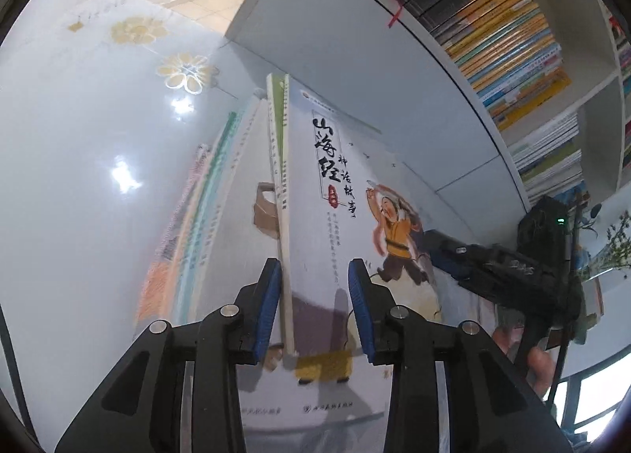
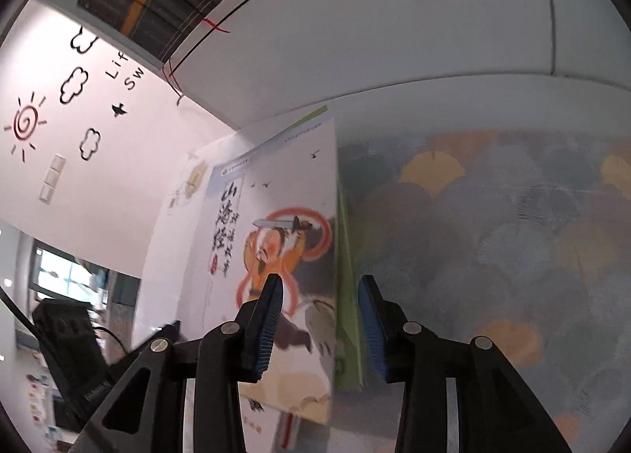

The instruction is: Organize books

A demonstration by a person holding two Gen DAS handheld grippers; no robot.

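Left wrist view: your glossy white worktop [image 1: 79, 176] with its pale flower decals fills the left half. The white bookshelf [image 1: 355, 38] rises at the right, and a tight row of shelved books [image 1: 504, 30] is packed along it. A few books stand on edge on the worktop close to the shelf's white panel. The nearest is the illustrated book [image 1: 335, 196], with brush lettering and a running figure in an orange tunic. A green-edged book [image 1: 276, 125] is pressed against its far side, and more pale books [image 1: 197, 224] lean beyond that.

Your left tool [image 1: 315, 307] straddles the near end of the illustrated book at a narrow, part-open gap. One blue pad sits just beside the spine edge and the other stands clear of the cover, so nothing is clamped.

In the right wrist view, a wall with sun and cloud decals [image 2: 79, 117] shows at the left. Your right tool [image 2: 319, 319] is also part open around the same pair. The illustrated book [image 2: 276, 216] and the green-edged book [image 2: 349, 315] stand between its fingers, and both pads are off them.
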